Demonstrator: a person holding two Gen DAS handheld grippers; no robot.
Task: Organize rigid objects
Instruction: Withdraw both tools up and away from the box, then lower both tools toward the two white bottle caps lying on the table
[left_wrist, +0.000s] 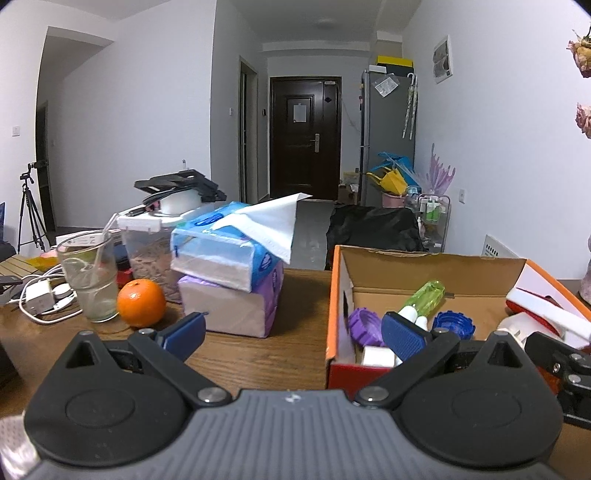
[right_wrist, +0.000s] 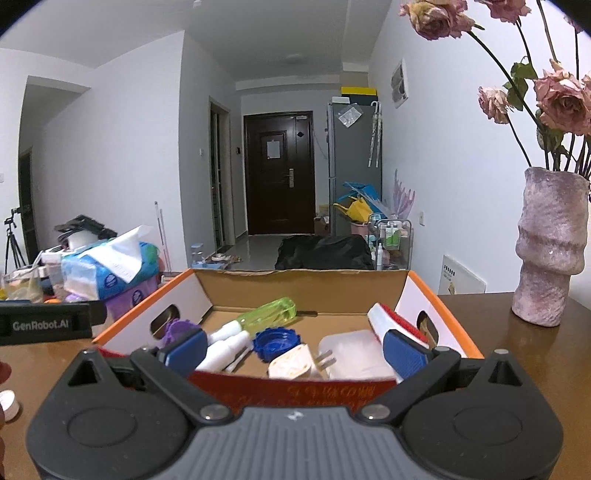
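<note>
On the wooden table (right_wrist: 524, 369), an orange-rimmed cardboard box (right_wrist: 439, 295) holds the sorted items: green-handled screwdriver (right_wrist: 267, 314), white spray bottle (right_wrist: 225, 345), blue cap (right_wrist: 275, 341), purple cap (right_wrist: 181, 328), white plug adapter (right_wrist: 295, 365), red-and-white brush (right_wrist: 395, 319).

Right gripper (right_wrist: 293, 350): jaws spread wide, nothing between them; hovers at the box's near wall, contents at 12 o'clock.

Left gripper (left_wrist: 293, 332): jaws also wide, empty; straddles the box's left near corner, box (left_wrist: 424, 258) at 1 o'clock.

Loose candidates: small white cylinder (right_wrist: 9, 406) on the table at 9 o'clock of the right gripper, partly cut off by the frame edge, so long axis unclear. Judgement: it lies nearer the left gripper's side. Orange (left_wrist: 141, 302) sits at 10 o'clock of the left gripper, just beside a glass (left_wrist: 88, 277) and the stacked tissue packs (left_wrist: 229, 280).

Judgement: box mostly filled; next pick is probably left-hand, with the glass a tipping risk.
</note>
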